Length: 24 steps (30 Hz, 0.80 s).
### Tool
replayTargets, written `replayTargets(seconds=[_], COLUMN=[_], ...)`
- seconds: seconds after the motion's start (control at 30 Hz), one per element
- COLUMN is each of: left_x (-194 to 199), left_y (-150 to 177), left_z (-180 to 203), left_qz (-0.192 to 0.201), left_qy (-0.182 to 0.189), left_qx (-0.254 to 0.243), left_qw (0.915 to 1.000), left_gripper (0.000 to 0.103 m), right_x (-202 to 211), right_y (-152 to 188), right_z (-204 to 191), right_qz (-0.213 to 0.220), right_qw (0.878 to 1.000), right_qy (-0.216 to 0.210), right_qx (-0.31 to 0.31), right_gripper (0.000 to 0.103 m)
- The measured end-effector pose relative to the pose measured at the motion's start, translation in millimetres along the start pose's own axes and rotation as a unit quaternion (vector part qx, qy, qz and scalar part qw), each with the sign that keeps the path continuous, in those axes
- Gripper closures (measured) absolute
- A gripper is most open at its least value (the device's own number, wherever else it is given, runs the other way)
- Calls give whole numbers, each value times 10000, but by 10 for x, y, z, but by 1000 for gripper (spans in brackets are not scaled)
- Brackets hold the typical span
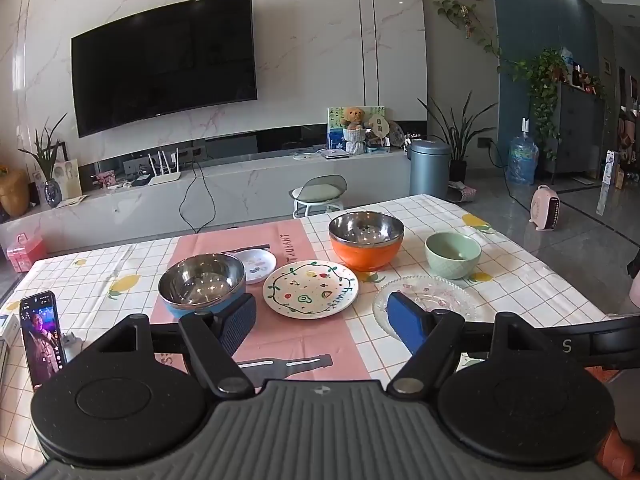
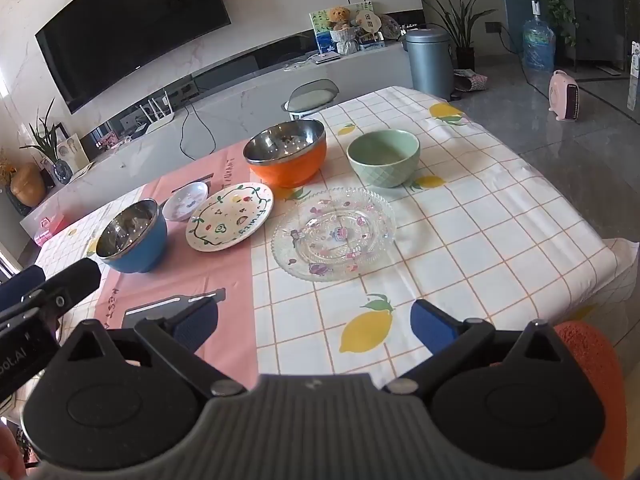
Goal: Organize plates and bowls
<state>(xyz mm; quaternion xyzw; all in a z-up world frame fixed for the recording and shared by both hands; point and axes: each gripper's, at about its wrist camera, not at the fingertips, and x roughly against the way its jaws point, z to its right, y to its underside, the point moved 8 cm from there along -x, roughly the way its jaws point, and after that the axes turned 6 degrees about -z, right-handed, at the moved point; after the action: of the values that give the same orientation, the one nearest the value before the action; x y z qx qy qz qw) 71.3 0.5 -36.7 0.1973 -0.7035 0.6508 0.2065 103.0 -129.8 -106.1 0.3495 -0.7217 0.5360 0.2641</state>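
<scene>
- The left gripper (image 1: pixel 322 322) hangs above the near part of the table (image 1: pixel 520 264), its jaws wide apart with nothing between them.
- The right gripper (image 2: pixel 316 326) is also held above the near edge, jaws spread and empty; a lemon print on the tablecloth (image 2: pixel 500 216) shows between its fingers.
- In the right wrist view, the left gripper (image 2: pixel 52 280) appears at the left edge as a dark arm, just beside the blue bowl (image 2: pixel 134 240).
- The blue bowl, steel inside, stands upright on the pink mat (image 2: pixel 200 280), at the left of the dishes.
- A small white saucer (image 2: pixel 187 201) sits behind the blue bowl, just beside the painted plate (image 2: pixel 230 216).
- The painted plate, white with a green vine border and small fruit drawings, lies flat near the middle of the table.
- The orange bowl (image 2: pixel 286 152), steel-lined, stands upright behind the painted plate, at the mat's edge.
- The green bowl (image 2: pixel 384 158) stands to the right of the orange bowl, apart from it, on the checked cloth.
- The glass plate (image 2: pixel 334 234), clear with small coloured decorations, lies flat in front of both bowls and to the right of the painted plate.
- A phone (image 1: pixel 42 336) with a lit screen stands propped at the left of the table.
</scene>
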Motion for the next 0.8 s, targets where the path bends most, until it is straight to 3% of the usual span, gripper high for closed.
replayTargets(seconds=[0.8], left_x=[-74], left_y=[106], left_z=[8], left_qz=[-59], left_qy=[68], left_qx=[47], left_qw=[9999], left_gripper=[15], right_x=[-30], right_y=[34], right_z=[29], right_qz=[-97], right_qw=[9999], right_qy=[43], right_qx=[-80], right_gripper=[3])
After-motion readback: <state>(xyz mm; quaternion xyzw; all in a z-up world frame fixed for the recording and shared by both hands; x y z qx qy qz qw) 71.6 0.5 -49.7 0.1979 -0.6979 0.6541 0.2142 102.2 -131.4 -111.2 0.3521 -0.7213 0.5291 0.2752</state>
